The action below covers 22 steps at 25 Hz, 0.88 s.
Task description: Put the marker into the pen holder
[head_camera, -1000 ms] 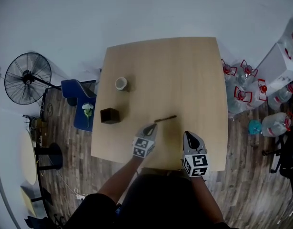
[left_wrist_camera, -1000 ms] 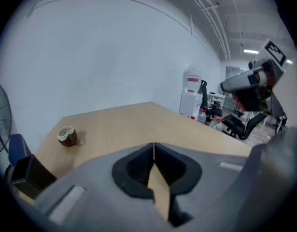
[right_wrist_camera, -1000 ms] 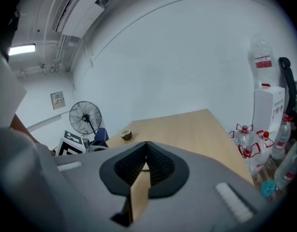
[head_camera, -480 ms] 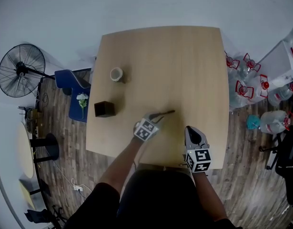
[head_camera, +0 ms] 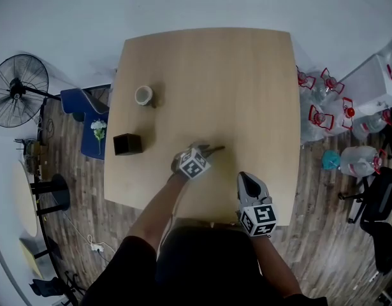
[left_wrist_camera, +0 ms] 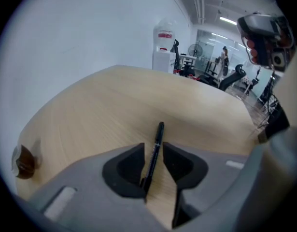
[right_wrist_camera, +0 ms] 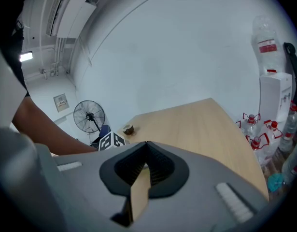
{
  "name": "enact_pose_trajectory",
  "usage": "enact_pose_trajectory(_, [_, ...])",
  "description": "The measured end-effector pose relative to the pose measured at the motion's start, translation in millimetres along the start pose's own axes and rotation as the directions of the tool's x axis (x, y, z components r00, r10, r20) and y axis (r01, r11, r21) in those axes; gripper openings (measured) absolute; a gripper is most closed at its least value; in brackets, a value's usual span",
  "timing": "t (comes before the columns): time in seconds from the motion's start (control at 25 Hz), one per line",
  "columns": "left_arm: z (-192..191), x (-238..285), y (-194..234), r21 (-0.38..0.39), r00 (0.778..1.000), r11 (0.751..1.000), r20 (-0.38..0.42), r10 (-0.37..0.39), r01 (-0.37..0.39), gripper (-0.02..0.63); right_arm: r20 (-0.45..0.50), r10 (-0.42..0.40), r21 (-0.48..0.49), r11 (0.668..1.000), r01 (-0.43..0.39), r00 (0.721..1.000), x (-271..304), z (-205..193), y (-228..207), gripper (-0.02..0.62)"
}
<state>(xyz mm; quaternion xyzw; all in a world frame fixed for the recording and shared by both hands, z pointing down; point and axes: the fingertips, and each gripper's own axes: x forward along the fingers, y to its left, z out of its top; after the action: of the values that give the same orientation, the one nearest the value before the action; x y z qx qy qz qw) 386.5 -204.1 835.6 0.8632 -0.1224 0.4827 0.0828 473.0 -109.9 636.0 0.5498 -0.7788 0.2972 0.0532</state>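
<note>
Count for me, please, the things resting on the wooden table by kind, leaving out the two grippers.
Marker: 1
Dark square box: 1
Round cup: 1
Total: 3

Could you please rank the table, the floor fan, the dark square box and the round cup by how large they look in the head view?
1. table
2. floor fan, standing lower than the tabletop things
3. dark square box
4. round cup, close to the box in size
</note>
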Motion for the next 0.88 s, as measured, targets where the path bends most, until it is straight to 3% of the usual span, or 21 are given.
enact_pose_trajectory(0.36, [-13, 14, -3, 0.019, 0.998, 0.999, -0.066, -0.025, 0.026, 0.098, 0.013, -0.024, 0.014, 1.0, 0.024, 1.0, -4, -2, -15, 0.0])
enact_pose_trajectory(0.44, [-13, 15, -8, 0.016, 0.997, 1.0, -0.07, -0.018, 0.019, 0.048, 0.014, -0.029, 0.02, 0.999, 0.029, 0.999, -8, -4, -20, 0.0])
enact_pose_trajectory(0.52, [-14, 14, -12, -0.011, 0.998, 1.0, -0.069, -0.01, 0.01, 0.046, 0.005, -0.039, 0.029, 0.999, 0.039, 0.999, -12, -10, -25, 0.0])
enact_pose_trajectory(0.76, [-19, 0, -18, -0.104, 0.999, 0.994, -0.039, 0.015, -0.019, 0.044, 0.003, -0.058, 0.038, 0.998, 0.058, 0.998, -21, -23, -33, 0.0])
enact_pose_trajectory(0.88, [-10, -23, -19, -0.134, 0.998, 0.99, 0.036, 0.052, -0.047, 0.046, 0.016, -0.073, 0.048, 0.996, 0.072, 0.997, -25, -22, -35, 0.0])
